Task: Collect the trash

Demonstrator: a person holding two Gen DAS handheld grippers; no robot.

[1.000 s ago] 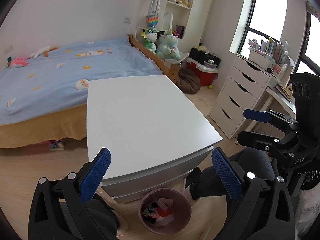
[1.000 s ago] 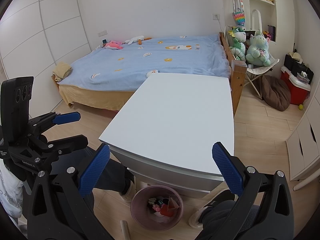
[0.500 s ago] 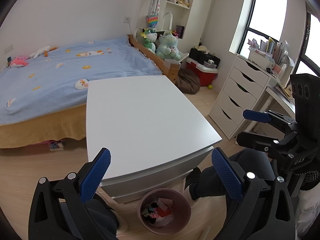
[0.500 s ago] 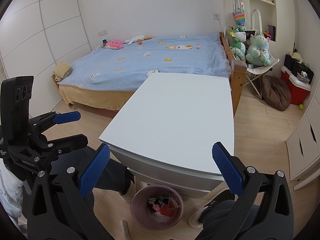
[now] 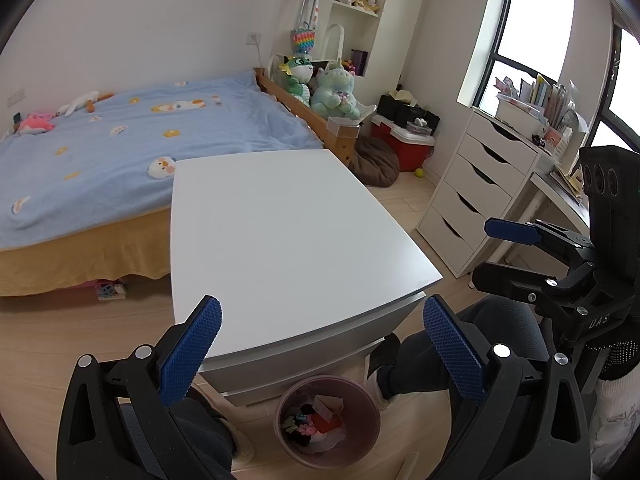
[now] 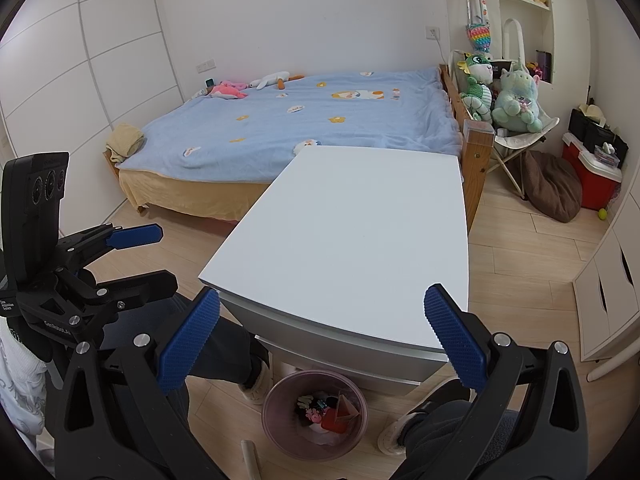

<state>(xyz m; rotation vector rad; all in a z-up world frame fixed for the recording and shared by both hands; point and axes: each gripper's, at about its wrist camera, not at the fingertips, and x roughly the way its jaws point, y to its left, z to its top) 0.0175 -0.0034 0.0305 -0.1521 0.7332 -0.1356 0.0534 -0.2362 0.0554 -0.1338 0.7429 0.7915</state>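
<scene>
So the blue-blanketed bed (image 5: pixel 120 152) fills the far side of the room, and the white worktop (image 5: pixel 288 240) is pushed up against its corner, probably so a seated person can work from the near edge. Its top is bare in both views, no loose trash on it that I can see. The person's legs (image 6: pixel 224 348) straddle the near edge, which is why the pink trash bin (image 6: pixel 276 400) sits on the floor right between the feet, just under the worktop's near edge: easy drop spot. It's already got scraps (image 6: pixel 328 412) in it, red and pink bits, can't tell what exactly. The left gripper (image 5: pixel 320 352) and right gripper (image 6: pixel 320 336) both hang above the near edge, fingers spread wide and holding nothing, each pointed out over the worktop. My guess is collecting is pretty much done, or they're scanning for the next piece.
</scene>
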